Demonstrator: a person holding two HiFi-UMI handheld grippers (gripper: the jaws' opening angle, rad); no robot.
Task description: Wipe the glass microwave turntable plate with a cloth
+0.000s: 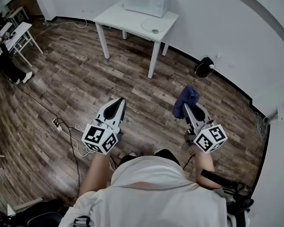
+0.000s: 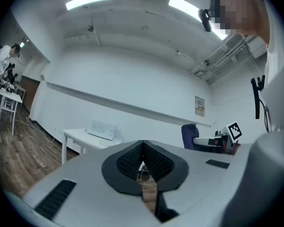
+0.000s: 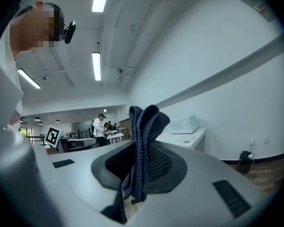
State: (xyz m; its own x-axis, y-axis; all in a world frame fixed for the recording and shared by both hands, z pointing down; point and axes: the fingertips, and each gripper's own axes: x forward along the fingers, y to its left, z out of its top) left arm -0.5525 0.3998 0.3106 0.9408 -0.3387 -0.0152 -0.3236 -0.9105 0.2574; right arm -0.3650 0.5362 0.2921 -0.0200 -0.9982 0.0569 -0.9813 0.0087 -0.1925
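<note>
The round glass turntable plate [image 1: 154, 25] lies on a white table [image 1: 118, 17] across the room, in front of a white microwave [image 1: 146, 3]; in the right gripper view the glass turntable plate [image 3: 186, 140] shows small on that table. My right gripper [image 1: 185, 106] is shut on a dark blue cloth [image 1: 187, 99], which stands bunched between its jaws as the dark blue cloth [image 3: 143, 145]. My left gripper [image 1: 119, 104] is shut with nothing in it. Both grippers hang over the wooden floor, far from the table.
A white power strip [image 1: 57, 124] with cables lies on the floor to my left. A black object [image 1: 204, 66] with a cord sits by the right wall. White desks [image 1: 20, 34] and people stand at the far left.
</note>
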